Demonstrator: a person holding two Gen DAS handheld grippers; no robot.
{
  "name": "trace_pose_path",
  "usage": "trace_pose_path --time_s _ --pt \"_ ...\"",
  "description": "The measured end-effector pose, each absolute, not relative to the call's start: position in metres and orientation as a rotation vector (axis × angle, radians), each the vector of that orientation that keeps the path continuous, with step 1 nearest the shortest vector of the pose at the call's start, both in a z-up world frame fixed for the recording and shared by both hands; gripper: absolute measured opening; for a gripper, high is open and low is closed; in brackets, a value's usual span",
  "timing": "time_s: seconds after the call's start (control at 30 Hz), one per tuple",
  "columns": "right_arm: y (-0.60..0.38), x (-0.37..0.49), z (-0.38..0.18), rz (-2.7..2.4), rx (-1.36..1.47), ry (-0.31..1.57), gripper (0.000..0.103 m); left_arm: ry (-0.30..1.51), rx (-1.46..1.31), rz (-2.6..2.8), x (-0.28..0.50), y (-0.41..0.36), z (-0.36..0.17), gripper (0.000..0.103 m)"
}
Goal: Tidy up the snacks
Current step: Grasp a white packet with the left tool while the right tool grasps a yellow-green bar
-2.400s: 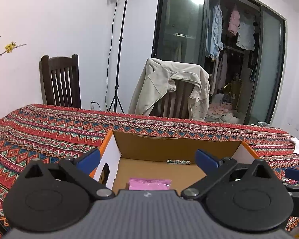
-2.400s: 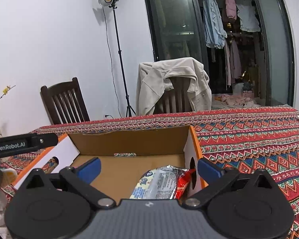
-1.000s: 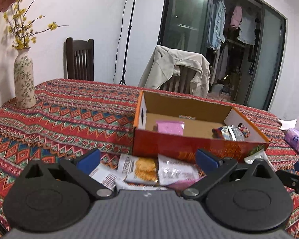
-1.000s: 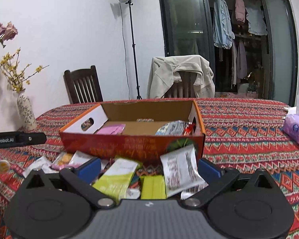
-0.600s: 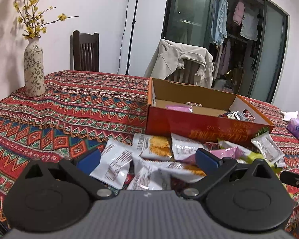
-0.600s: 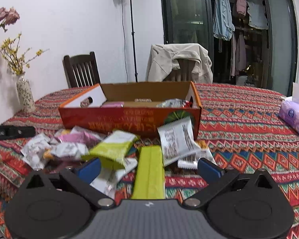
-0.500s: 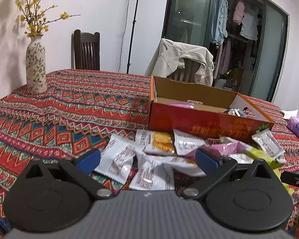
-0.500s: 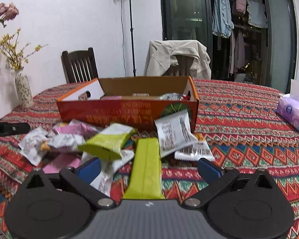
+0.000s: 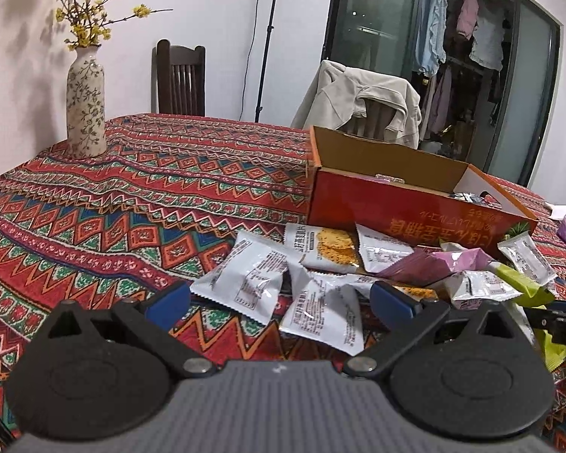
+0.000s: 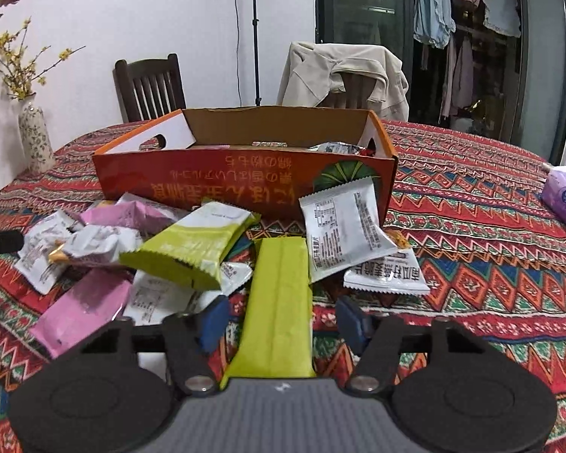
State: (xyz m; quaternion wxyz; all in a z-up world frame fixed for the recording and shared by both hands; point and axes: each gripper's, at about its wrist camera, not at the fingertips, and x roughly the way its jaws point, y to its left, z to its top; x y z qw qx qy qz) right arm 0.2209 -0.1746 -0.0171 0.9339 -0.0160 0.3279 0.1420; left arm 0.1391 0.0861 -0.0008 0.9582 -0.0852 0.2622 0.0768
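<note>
My right gripper (image 10: 283, 319) straddles the green packet (image 10: 277, 302), half-closed, ready to pinch it; my left gripper (image 9: 279, 298) gapes wide, empty.

Both grippers are now pulled back from the orange box (image 10: 245, 185). The right gripper (image 10: 283, 324) narrows its jaws around the lime-green packet (image 10: 279, 302).

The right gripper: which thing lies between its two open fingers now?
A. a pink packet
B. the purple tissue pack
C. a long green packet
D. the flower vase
C. In the right wrist view, the long green packet runs straight into the gap of the open right gripper, while the pink packet lies off to the left.
</note>
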Motion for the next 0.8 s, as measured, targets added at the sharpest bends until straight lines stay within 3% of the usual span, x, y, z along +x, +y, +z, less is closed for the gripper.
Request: trace_pose_path --time_s 0.07,0.23,0.37,0.8 --pt "-0.172 0.224 -0.021 0.296 -0.033 0.684 0.048 0.535 -0.173 0.158 0.139 0.087 -0.002 0.103" --pt "-0.169 0.223 -0.024 0.292 -0.055 0.663 0.046 0.542 -0.175 0.164 0.141 0.088 -0.004 0.103" --pt "-0.167 0.219 -0.023 0.296 -0.074 0.644 0.036 0.55 -0.173 0.16 0.143 0.086 -0.007 0.103" --pt "-0.186 0.2 0.001 0.255 -0.014 0.493 0.034 0.545 -0.135 0.202 0.149 0.095 0.001 0.103"
